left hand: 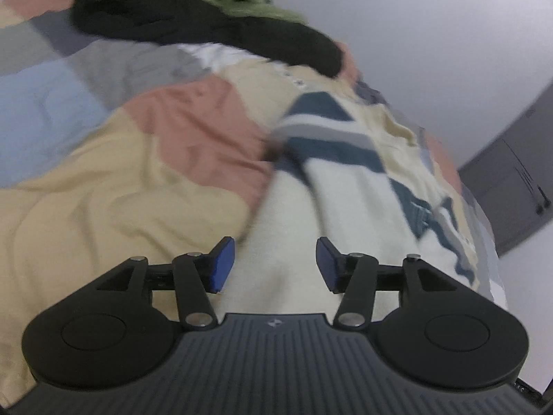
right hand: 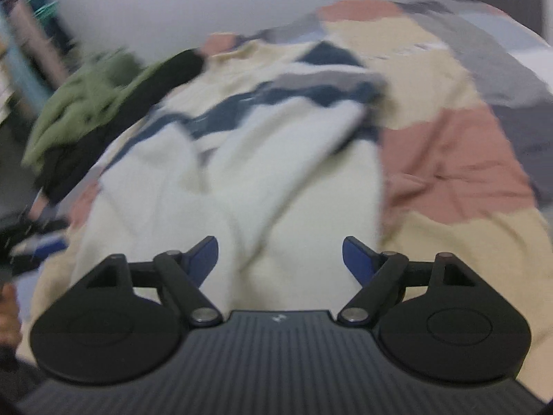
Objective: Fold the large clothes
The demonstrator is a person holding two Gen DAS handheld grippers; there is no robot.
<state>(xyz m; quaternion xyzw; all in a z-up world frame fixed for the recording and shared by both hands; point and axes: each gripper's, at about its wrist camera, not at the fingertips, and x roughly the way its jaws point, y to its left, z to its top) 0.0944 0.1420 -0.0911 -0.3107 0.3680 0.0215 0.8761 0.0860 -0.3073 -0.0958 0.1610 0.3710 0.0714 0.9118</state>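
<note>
A cream sweater banded in dark blue and grey is laid on the bed, over its patchwork cover, with a sleeve folded across the body. The jaws of the left gripper and the right gripper are spread, nothing pinched, both held just above the near hem. A fold appears just released. Next, the hem would likely be gripped at both sides and carried toward the collar. Dark and green clothes are heaped at the far edge of the bed.
</note>
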